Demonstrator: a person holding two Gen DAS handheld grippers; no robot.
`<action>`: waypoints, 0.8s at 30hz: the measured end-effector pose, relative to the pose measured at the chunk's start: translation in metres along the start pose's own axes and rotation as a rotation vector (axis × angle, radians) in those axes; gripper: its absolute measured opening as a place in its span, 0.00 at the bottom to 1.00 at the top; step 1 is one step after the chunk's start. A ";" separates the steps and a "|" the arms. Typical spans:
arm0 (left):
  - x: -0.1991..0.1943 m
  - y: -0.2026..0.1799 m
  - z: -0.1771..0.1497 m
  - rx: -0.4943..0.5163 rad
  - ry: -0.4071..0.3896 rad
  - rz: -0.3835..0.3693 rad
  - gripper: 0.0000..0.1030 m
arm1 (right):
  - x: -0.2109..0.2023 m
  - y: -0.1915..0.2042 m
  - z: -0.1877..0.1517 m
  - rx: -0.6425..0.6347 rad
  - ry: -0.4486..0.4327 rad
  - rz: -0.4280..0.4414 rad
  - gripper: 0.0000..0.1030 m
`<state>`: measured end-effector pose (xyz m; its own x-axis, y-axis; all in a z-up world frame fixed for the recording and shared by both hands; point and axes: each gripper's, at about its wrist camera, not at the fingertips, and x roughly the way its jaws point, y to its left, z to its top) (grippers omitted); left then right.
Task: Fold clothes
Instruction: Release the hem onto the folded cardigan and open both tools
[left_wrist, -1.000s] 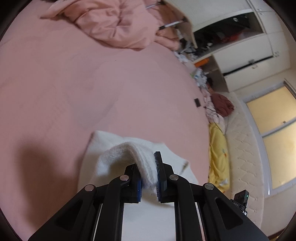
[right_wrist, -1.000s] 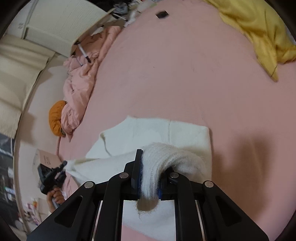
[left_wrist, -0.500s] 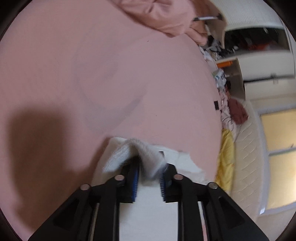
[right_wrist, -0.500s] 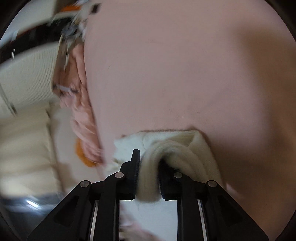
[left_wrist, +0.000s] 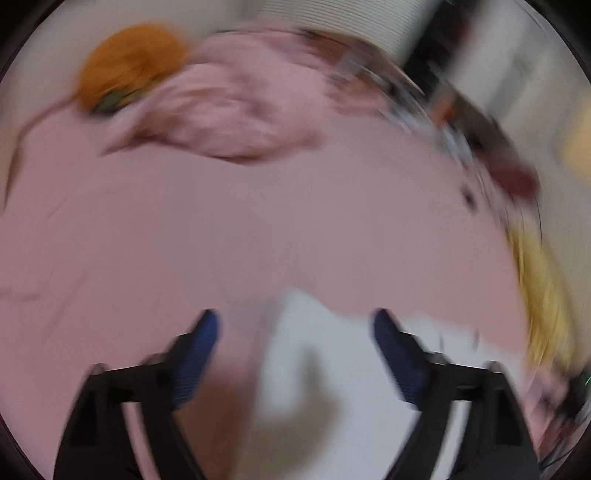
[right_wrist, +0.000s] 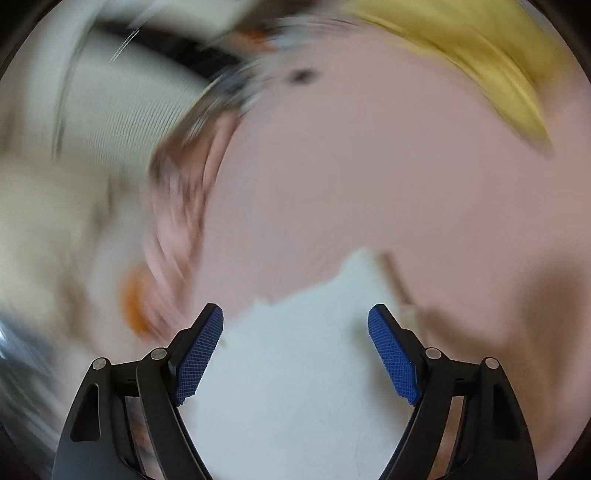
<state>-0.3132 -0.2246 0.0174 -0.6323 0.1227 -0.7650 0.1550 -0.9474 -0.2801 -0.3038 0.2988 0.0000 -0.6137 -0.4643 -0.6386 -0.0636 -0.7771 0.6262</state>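
White fluffy knit garment (right_wrist: 295, 369) lies flat on pink bed sheet (right_wrist: 369, 166), below both grippers. Left gripper (left_wrist: 295, 350) and right gripper (right_wrist: 295, 347): fingers spreading apart, nothing pinched between them. Fabric looks soft, light, limp, likely to sag. Best taken at a corner or folded edge, both sides together.

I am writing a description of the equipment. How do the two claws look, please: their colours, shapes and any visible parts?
Both look the same. The left claw and the right claw each have two black, angular linkage arms with small round silver pivot pins. Each finger ends in a blue pad with a fine grid texture, sharp in the right view and blurred in the left. No cables, markings or sleeves are visible.
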 end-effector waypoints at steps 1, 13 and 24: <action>0.005 -0.020 -0.013 0.061 0.014 -0.016 0.92 | 0.008 0.035 -0.019 -0.176 -0.014 -0.096 0.79; 0.048 -0.036 -0.069 0.290 -0.098 0.207 0.92 | 0.057 0.051 -0.097 -0.518 -0.049 -0.323 0.78; -0.028 -0.041 -0.115 0.147 -0.130 0.247 0.92 | 0.000 0.096 -0.154 -0.473 -0.149 -0.388 0.79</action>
<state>-0.2149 -0.1554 -0.0163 -0.6821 -0.1460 -0.7165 0.2103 -0.9776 -0.0010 -0.1890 0.1591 -0.0085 -0.7210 -0.0732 -0.6891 0.0302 -0.9968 0.0742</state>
